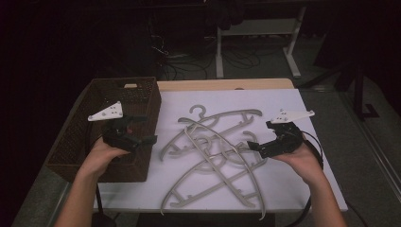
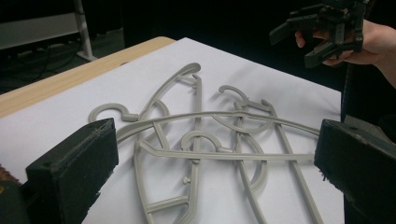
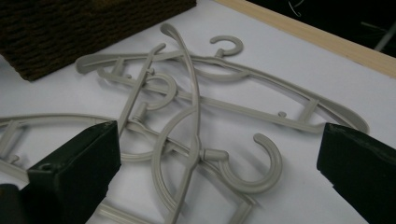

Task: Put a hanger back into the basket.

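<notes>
You hold a tool in each hand above a white-topped counter (image 1: pixel 283 101). Your left tool (image 1: pixel 134 134) hovers over the near right corner of a dark woven basket (image 1: pixel 75 137) at the left side; your right tool (image 1: pixel 265 142) hovers at the right edge of a pile of grey plastic coat hangers (image 1: pixel 213 151). Both tools are spread wide and hold nothing — each gripper view shows its two black jaws far apart with only hangers and white surface between them.

The hangers lie in a tangled heap at the middle of the counter, just right of the basket, running from the centre down toward the near edge. There look to be four or so, crossed over one another, hooks pointing different ways.

How they should handle, as a judgement: thin moulded plastic, so light and fairly stiff, with smooth, rather slippery bars. They are flat and lie close to the surface, and because they interlock, lifting one may drag the others along. A hook neck or a raised, arched shoulder bar looks the easiest place to close on — somewhere standing clear of the counter.

In the right gripper view, a hook (image 3: pixel 254 163) with its neck lies between the jaws, near and slightly below. In the left gripper view the heap (image 2: pixel 201 144) sits ahead between the jaws, with your right tool (image 2: pixel 315 39) farther off at the upper right.
</notes>
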`<state>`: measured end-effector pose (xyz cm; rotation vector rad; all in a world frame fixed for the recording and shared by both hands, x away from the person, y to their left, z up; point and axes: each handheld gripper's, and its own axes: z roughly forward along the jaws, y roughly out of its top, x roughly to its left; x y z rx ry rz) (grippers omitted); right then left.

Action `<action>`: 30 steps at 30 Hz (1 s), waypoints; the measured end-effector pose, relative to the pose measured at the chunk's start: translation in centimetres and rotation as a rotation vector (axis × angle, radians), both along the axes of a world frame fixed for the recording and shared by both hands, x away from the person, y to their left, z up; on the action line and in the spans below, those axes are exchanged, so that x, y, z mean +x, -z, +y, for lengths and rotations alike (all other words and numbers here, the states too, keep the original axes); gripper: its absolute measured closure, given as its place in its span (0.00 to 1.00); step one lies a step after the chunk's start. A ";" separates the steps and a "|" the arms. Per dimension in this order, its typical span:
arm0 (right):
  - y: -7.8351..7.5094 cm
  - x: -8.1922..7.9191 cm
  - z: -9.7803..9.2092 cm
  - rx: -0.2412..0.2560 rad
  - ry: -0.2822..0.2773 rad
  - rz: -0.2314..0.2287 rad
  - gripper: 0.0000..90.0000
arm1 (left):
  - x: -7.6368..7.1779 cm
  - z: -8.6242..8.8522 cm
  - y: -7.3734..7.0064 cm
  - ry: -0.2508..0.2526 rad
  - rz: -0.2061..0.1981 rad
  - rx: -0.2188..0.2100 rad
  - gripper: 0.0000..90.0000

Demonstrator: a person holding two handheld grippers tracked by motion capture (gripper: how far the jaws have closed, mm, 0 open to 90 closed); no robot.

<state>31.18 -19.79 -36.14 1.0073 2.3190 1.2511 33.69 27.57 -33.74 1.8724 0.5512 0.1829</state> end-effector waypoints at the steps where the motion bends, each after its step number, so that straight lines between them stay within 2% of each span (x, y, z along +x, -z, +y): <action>1: 0.1 0.0 -0.2 0.001 0.009 0.004 0.00 | 0.0 -0.4 -0.1 0.002 0.004 -0.001 0.00; 12: 0.9 0.3 -0.8 -0.024 0.026 0.033 0.00 | 0.5 -3.1 -0.1 0.037 0.035 0.001 0.00; 25: 2.0 0.6 0.1 -0.064 0.013 0.073 0.00 | -0.3 -6.5 0.5 0.093 0.039 0.005 0.00; 30: 2.3 0.6 0.2 -0.070 0.012 0.086 0.00 | -0.6 -7.7 1.3 0.113 0.049 0.019 0.00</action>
